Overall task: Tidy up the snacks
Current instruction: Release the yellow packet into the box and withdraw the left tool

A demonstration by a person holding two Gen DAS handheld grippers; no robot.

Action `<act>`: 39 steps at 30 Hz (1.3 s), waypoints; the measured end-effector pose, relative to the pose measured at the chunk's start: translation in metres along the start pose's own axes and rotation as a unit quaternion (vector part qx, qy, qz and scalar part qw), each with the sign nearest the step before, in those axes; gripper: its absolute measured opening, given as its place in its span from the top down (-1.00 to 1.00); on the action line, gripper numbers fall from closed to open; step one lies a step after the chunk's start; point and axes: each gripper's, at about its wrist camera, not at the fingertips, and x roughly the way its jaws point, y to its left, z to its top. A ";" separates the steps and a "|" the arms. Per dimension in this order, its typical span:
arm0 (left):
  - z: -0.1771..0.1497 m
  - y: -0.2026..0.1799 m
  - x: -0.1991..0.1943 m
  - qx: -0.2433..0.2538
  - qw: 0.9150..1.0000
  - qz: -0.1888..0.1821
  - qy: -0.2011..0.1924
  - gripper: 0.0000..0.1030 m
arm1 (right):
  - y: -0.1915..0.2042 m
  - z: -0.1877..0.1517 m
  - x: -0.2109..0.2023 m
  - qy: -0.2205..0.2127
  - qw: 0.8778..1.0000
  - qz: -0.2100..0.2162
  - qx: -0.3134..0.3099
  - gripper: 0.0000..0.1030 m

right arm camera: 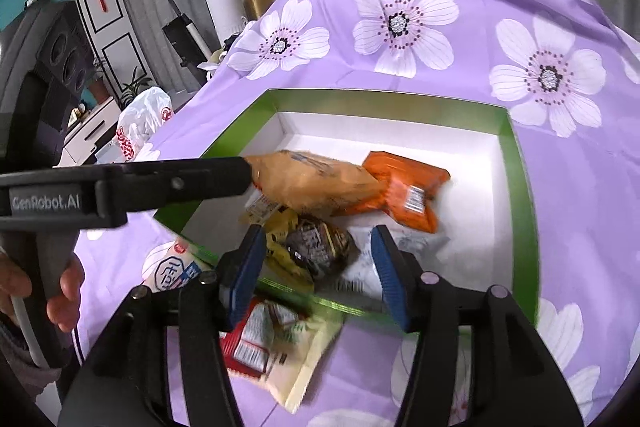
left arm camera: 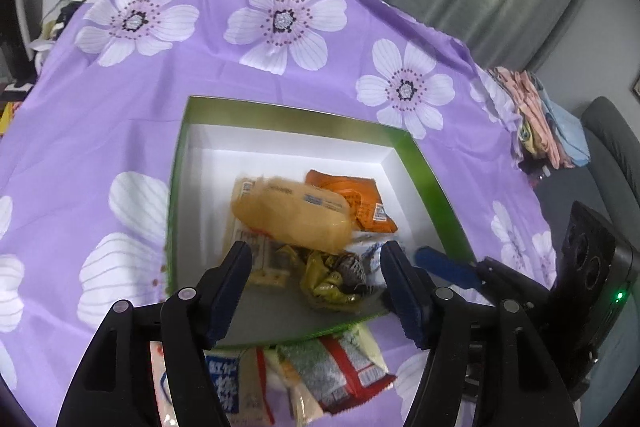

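Green box (left arm camera: 424, 167) with white inside on purple flowered cloth (left arm camera: 100, 131) over counter. In box: yellow bread pack (left arm camera: 292, 215) on top, orange packet (left arm camera: 360, 199), dark-yellow wrapper (left arm camera: 336, 275). More snack packs (left arm camera: 340, 367) outside near rim. Left claw (left arm camera: 316, 291) parted, empty. Right claw (right arm camera: 316, 275) parted, empty.

A green-rimmed box (right arm camera: 516, 163) with a white floor sits mid-frame on a purple flowered cloth (right arm camera: 560, 27). Inside lie a tan snack bag (right arm camera: 320, 183), an orange packet (right arm camera: 404, 187) and a dark wrapped snack (right arm camera: 316, 247). The right gripper (right arm camera: 318, 267) fills the lower frame, its blue fingers (right arm camera: 244, 271) apart and empty. From the left, the left gripper (right arm camera: 132, 183) reaches toward the tan bag.
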 end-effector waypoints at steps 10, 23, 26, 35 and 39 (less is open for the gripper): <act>-0.027 0.002 -0.039 -0.012 1.000 0.017 -0.013 -0.30 | 0.007 -0.024 -0.040 -0.018 1.000 0.003 0.012 -0.09; -0.079 -0.010 -0.061 -0.001 0.999 0.051 0.000 -0.31 | 0.034 -0.058 -0.073 -0.018 1.000 0.014 -0.011 -0.09; -0.086 -0.017 -0.062 0.010 0.998 0.055 0.002 -0.31 | 0.037 -0.065 -0.074 -0.013 1.000 0.015 -0.011 -0.09; -0.093 -0.028 -0.062 0.040 0.997 0.070 -0.005 -0.31 | 0.041 -0.077 -0.069 0.003 1.000 0.010 -0.014 -0.09; -0.094 -0.028 -0.059 0.046 0.996 0.072 -0.004 -0.31 | 0.043 -0.078 -0.064 0.009 1.000 0.012 -0.016 -0.09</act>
